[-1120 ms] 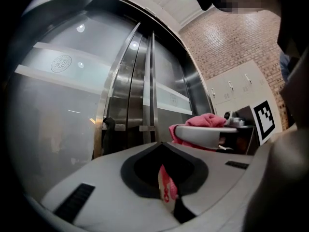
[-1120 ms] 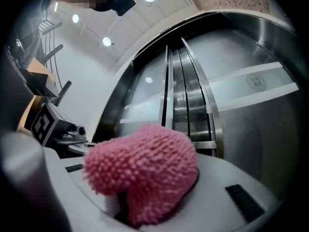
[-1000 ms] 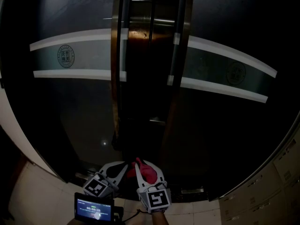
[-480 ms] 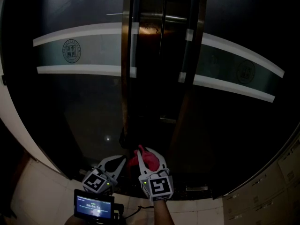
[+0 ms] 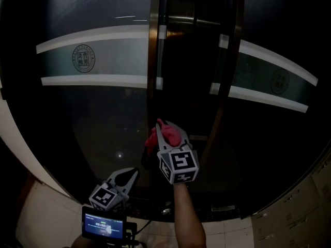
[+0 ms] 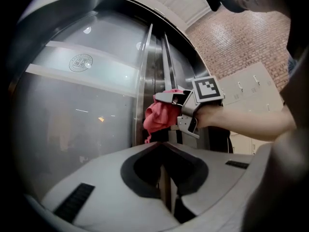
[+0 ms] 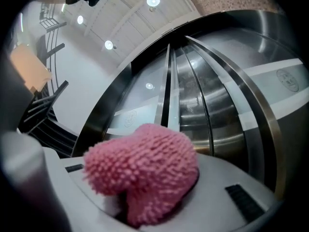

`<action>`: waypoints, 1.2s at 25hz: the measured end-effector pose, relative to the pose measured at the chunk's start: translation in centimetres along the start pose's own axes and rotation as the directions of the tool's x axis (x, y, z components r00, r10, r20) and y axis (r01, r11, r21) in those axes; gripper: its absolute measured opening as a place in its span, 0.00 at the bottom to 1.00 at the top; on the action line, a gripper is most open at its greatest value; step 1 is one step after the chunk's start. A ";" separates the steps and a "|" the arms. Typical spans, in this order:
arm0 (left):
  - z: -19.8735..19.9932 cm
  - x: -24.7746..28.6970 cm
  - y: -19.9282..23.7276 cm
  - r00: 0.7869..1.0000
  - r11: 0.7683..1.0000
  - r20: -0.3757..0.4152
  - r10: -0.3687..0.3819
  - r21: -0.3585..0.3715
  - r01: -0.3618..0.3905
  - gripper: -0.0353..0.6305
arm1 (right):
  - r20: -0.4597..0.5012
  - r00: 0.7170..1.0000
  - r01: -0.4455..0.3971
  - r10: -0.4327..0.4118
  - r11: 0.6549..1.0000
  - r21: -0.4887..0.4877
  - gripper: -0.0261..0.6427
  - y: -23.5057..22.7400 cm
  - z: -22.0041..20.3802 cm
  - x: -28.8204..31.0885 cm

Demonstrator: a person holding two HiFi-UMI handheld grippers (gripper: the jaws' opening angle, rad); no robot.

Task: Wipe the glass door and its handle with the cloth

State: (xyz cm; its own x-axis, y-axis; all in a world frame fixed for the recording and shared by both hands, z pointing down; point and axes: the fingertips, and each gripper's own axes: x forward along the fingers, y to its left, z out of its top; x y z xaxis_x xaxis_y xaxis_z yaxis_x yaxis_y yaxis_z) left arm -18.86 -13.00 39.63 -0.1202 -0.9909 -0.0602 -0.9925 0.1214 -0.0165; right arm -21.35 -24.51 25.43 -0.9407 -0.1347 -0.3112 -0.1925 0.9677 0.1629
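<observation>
Dark glass fills nearly all of the head view: a pair of doors crossed by a pale frosted band [image 5: 103, 61], with lockers [image 5: 310, 205] at the far right and a brick wall [image 6: 231, 47] beyond them. The left glass door [image 5: 88, 123] carries a tall upright metal handle [image 5: 160, 50] along its inner edge.

The right gripper [image 5: 166, 129] is raised in front of that inner edge, below the handle, its jaws clamped on a bunched pink cloth [image 5: 151, 137]. From the left gripper view the cloth [image 6: 159, 117] sits right at the door's metal edge. Whether it actually presses on the surface cannot be told.

The left gripper [image 5: 126, 175] hangs low and near the person, its jaws closed together with nothing between them. It is well apart from the door, with a small lit screen [image 5: 103, 226] just below it.

As for progress, the glass shows no streaks, damp patches or cleaner zones that would mark wiped areas. It looks evenly hazy in the left gripper view. My reading is that the wiping is at an early stage, close to the door's edge. The broad pane to the left and the upper run of the handle are probably left to do.
</observation>
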 end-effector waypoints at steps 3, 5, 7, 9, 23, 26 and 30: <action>0.1 0.5 0.8 1.000 1.000 0.000 -0.024 0.007 0.024 0.07 | -0.020 1.000 0.019 -0.019 1.000 0.005 0.13 -0.2 -1.0 1.2; 0.1 0.8 1.2 0.999 0.999 0.003 -0.032 0.014 0.032 0.07 | -0.033 0.999 0.037 -0.037 0.999 0.009 0.13 0.3 -2.7 0.5; 0.0 1.2 1.6 0.999 0.999 0.003 -0.039 0.018 0.039 0.07 | -0.040 0.998 0.059 -0.058 0.998 0.018 0.13 1.1 -4.8 -0.7; -0.3 1.5 1.7 0.999 0.999 0.004 -0.048 0.016 0.048 0.07 | -0.059 0.996 0.074 -0.073 0.997 0.025 0.13 2.2 -7.4 -2.0; -2.4 -0.3 3.8 0.999 1.000 -0.045 -0.019 0.006 0.020 0.07 | -0.232 0.972 0.101 -0.037 0.959 0.267 0.13 8.7 -21.5 -4.2; -2.8 -0.7 4.3 0.999 1.000 -0.053 -0.012 -0.002 0.012 0.07 | -0.224 0.974 0.110 -0.046 0.953 0.284 0.13 8.7 -21.2 -4.1; -3.0 -0.8 4.0 0.998 1.000 -0.056 -0.018 -0.010 0.017 0.07 | -0.186 0.982 0.092 -0.038 0.953 0.289 0.13 8.9 -18.9 -4.6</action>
State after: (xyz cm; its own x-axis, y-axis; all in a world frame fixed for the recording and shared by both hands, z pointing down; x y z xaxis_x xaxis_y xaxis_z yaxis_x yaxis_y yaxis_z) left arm -22.83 -11.86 42.58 -0.1037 -0.9946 -0.0035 -0.9946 0.1037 -0.0077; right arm -24.08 -19.29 46.04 -0.9682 -0.2088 -0.1376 -0.1891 0.9714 -0.1435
